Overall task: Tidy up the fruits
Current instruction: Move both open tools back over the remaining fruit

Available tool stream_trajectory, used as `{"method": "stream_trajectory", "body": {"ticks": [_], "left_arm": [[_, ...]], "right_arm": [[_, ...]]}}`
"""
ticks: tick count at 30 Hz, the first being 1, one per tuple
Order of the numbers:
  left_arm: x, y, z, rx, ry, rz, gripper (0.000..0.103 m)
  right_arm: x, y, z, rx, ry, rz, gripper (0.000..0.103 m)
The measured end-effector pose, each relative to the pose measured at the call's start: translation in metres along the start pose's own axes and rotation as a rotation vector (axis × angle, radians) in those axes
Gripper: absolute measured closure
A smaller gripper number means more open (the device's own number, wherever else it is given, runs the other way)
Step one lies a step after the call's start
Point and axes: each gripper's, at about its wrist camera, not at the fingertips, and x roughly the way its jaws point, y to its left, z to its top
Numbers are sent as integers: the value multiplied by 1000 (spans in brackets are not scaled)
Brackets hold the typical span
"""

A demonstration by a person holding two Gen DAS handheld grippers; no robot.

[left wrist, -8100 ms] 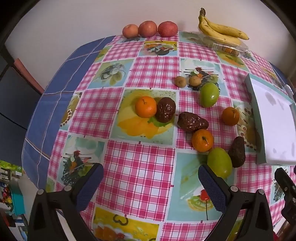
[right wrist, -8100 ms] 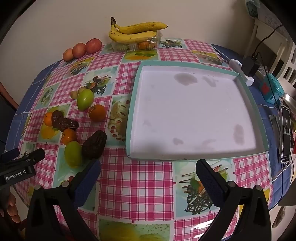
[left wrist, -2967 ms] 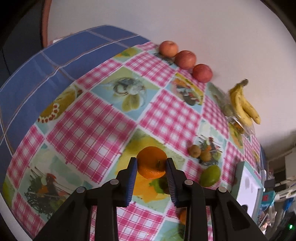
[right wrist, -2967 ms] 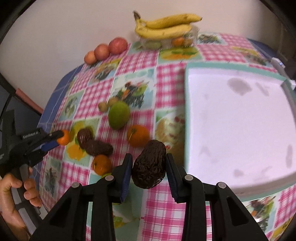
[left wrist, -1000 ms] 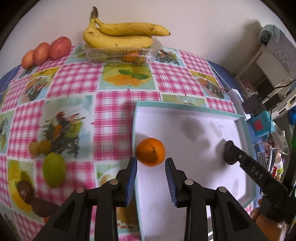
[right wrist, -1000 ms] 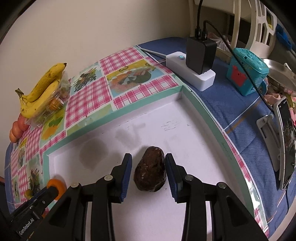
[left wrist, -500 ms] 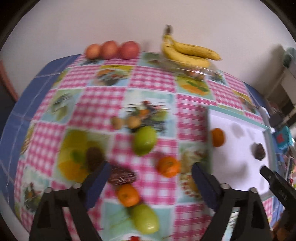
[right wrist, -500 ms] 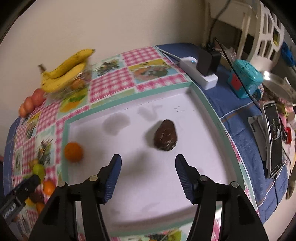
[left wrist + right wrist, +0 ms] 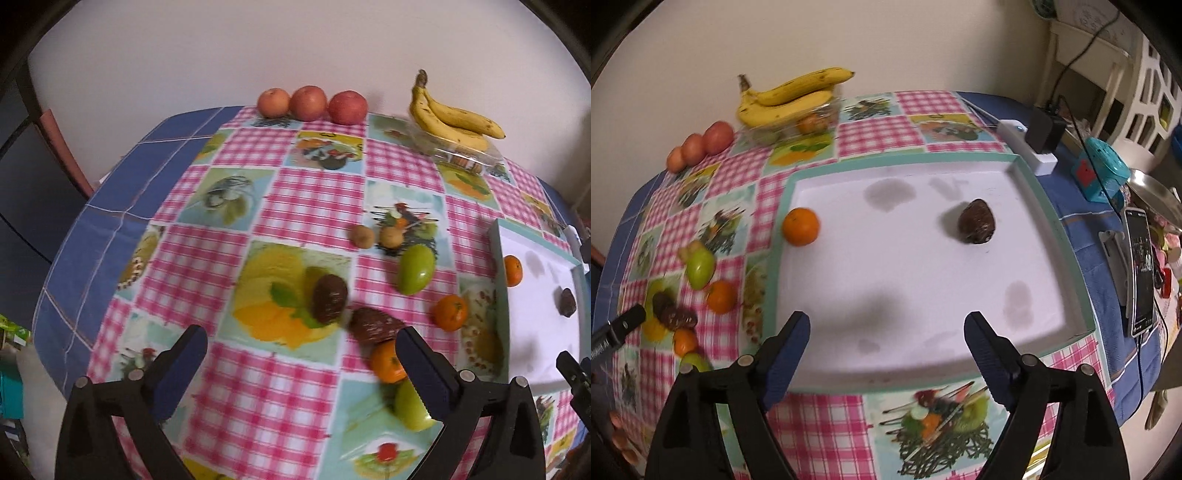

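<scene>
A white tray with a teal rim (image 9: 1049, 206) holds an orange (image 9: 800, 226) at its left edge and a dark avocado (image 9: 977, 220) near its right. My right gripper (image 9: 886, 328) is open and empty above the tray's near edge. My left gripper (image 9: 301, 352) is open and empty over the fruit left of the tray (image 9: 499, 295): two dark avocados (image 9: 330, 297) (image 9: 375, 325), two oranges (image 9: 449, 312) (image 9: 386, 361), two green mangoes (image 9: 415, 268) (image 9: 412, 408) and two small brown fruits (image 9: 362, 235). The tray's orange (image 9: 512, 270) and avocado (image 9: 567, 302) show there too.
Three apples (image 9: 310, 103) and bananas (image 9: 450, 118) on a clear box stand along the far wall. A power strip with a plug (image 9: 1034, 142), a teal gadget (image 9: 1102, 173) and a phone (image 9: 1141, 266) lie right of the tray.
Both grippers have let go of their fruit in the tray and drawn back. The left gripper has swung further left over the loose fruit on the cloth.
</scene>
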Motion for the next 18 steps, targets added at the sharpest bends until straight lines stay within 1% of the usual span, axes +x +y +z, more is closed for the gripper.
{"method": "stream_trajectory", "body": {"ticks": [3,5,7,10,15,18], "left_arm": [[-2,15,0,-30,3,2,0],[-4,22,2,-61,0,-13,0],[-5,25,4,-71,-7,-23,0],[-7,27,7,-60,-17,-26,0],[-9,29,9,-50,-25,-37,0],[-8,33,10,-60,-27,-39,0]], "right_arm": [[-2,5,-5,-16,-4,4,17],[-3,8,-7,-19,-5,13,17],[-4,11,-8,-26,-6,14,16],[-6,19,-10,-52,-14,9,5],[-10,34,-10,-88,-33,27,5],[-13,44,-10,-102,-48,45,5]]}}
